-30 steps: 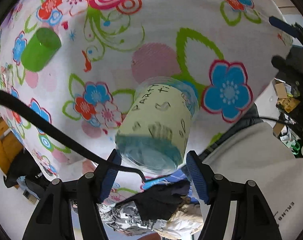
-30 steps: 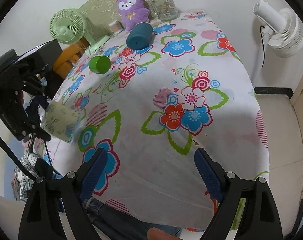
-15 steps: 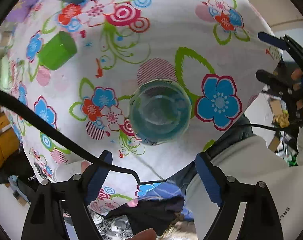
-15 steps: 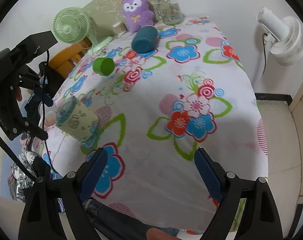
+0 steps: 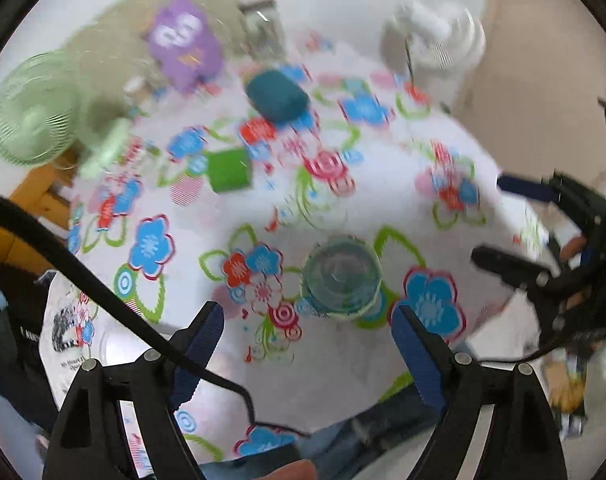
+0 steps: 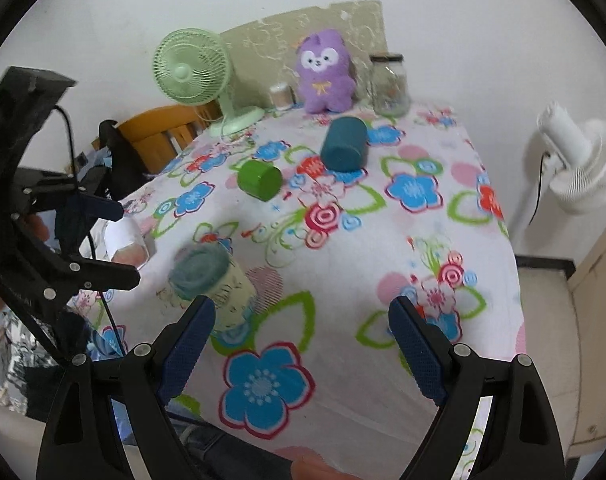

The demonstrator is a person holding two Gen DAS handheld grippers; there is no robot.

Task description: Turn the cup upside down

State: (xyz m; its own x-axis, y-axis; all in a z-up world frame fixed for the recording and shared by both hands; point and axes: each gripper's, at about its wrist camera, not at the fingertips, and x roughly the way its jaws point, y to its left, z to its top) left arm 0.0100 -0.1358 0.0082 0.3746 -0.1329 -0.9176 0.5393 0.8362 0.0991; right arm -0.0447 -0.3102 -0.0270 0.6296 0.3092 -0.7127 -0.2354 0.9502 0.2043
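**Cup stands bottom-up on the cloth, left gripper free of it**

The left gripper [image 5: 307, 332] hangs with its jaws wide apart and nothing between them. The cup [image 5: 341, 276] sits just ahead of it and slightly right of the midline, near the front edge of the table [image 5: 387, 168]. Its long axis runs straight up from the cloth, with what looks like the closed base uppermost, though this view is smeared by motion. The right gripper [image 6: 303, 336] is also spread open and empty; from there the cup [image 6: 211, 280] lies ahead and to the left, partly behind the left finger's pad. Both are near; the left looks the closer.

A second ago the cup was clamped in the left jaws, tilted in the air. Half a second ago it was already down and released. Since then the left gripper has tipped up and drawn back, so the far end of the table now shows, with the green cup [image 6: 260, 180] and teal cup [image 6: 344, 144] lying on their sides. The flip looks done.
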